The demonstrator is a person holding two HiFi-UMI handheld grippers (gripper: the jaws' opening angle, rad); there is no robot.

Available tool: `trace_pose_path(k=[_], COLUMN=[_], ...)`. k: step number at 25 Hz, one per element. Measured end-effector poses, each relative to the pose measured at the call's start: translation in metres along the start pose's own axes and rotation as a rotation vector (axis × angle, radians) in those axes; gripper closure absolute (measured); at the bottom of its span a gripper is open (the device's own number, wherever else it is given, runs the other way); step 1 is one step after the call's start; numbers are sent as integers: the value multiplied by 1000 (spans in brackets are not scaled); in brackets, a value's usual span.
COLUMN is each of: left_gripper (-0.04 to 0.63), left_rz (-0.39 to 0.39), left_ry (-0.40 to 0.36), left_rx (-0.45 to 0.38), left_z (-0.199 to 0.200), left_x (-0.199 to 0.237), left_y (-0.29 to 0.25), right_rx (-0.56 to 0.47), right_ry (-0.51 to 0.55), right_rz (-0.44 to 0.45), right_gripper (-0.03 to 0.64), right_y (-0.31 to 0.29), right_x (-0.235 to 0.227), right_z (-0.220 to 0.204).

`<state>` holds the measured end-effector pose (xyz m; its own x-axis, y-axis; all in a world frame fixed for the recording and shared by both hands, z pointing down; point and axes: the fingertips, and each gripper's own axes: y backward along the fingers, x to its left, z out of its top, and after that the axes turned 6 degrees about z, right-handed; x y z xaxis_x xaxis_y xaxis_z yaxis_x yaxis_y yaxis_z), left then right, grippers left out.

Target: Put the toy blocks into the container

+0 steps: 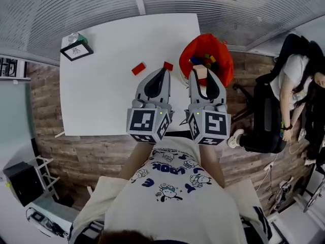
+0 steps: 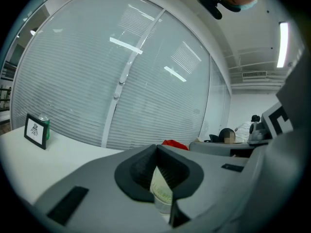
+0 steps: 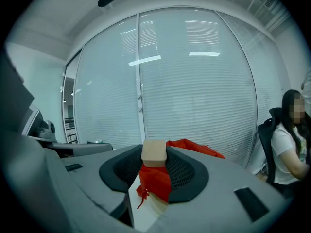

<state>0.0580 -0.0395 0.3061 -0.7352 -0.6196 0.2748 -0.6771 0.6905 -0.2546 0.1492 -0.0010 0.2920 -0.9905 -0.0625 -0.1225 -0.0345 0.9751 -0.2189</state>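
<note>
Right tongs (image 3: 154,155) gripping a tan block (image 3: 154,152) beside the red bag (image 1: 224,65); left tongs (image 1: 163,71) closed and empty.

Only the tan block's plain, pale wooden top with soft rounded edges shows above the black pads; its lower part is hidden between them. From the head view the tongs cover the near side of the red bag, so it is unclear whether the bag rests on the white surface (image 1: 101,95) or hangs beside its right edge. Mixed coloured blocks (image 1: 204,61) lie heaped inside it, too small to tell apart. Two red blocks (image 1: 138,68) lie on the surface, one about mid-surface and one closer to the right edge. In the left gripper view a pale patch shows behind the meeting tips; what it is cannot be made out. A framed card (image 1: 76,50) stands at the far left corner.
</note>
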Motion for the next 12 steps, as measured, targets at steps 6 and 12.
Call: trace_pose_path(k=[6, 12], left_gripper=[564, 563], left_rz=[-16, -20], left_ry=[-1, 4], left_rx=[1, 3], left_z=[1, 1], left_x=[-14, -23], left_y=[-13, -19], right_rx=[-4, 7], right_ry=[5, 5], right_rz=[-45, -92], right_gripper=[477, 477], right_y=[3, 8], right_x=[-26, -50], right_z=[5, 3])
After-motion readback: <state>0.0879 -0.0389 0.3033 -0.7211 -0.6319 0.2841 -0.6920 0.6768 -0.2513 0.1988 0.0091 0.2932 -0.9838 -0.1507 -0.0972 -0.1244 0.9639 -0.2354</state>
